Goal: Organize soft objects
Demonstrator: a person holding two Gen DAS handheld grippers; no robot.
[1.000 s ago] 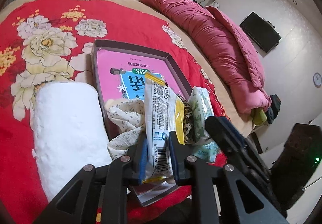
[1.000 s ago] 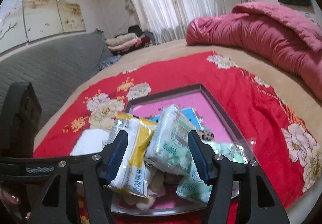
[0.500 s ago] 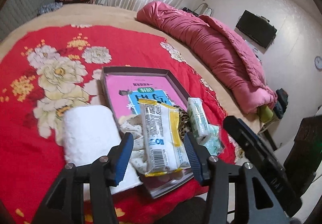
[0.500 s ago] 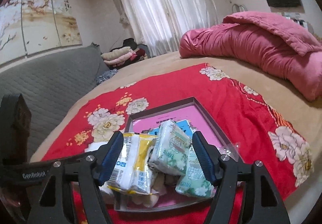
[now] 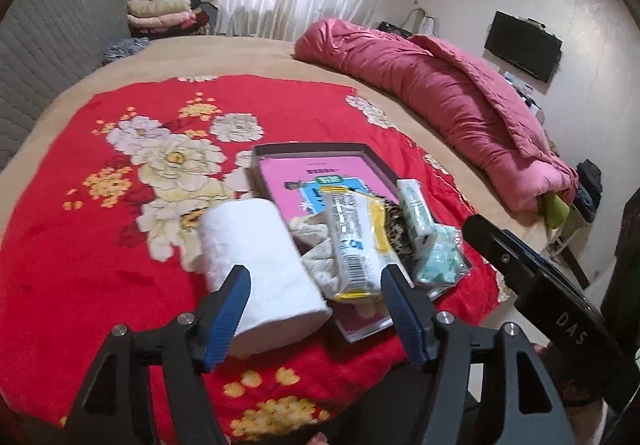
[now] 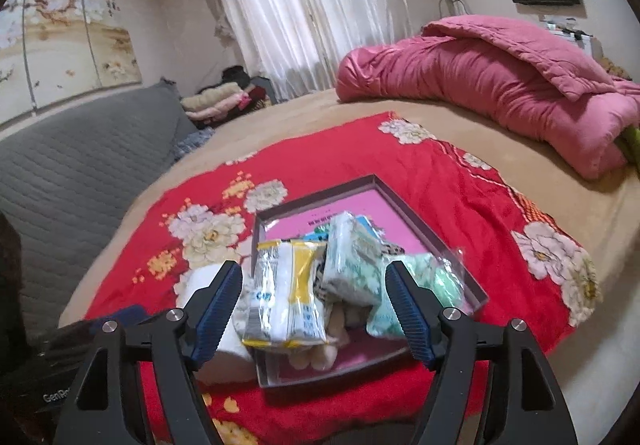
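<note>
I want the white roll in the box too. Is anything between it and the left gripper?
Nothing visible blocks it. The white roll lies on the red blanket beside the box, just ahead of the left gripper, whose opening jaws hold nothing.

A yellow-and-white packet (image 5: 354, 241), green tissue packs (image 5: 416, 215) and a flowery cloth (image 5: 320, 253) lie piled in the near end of a shallow box (image 5: 312, 151), with a white roll (image 5: 256, 265) lying just left of it.
</note>
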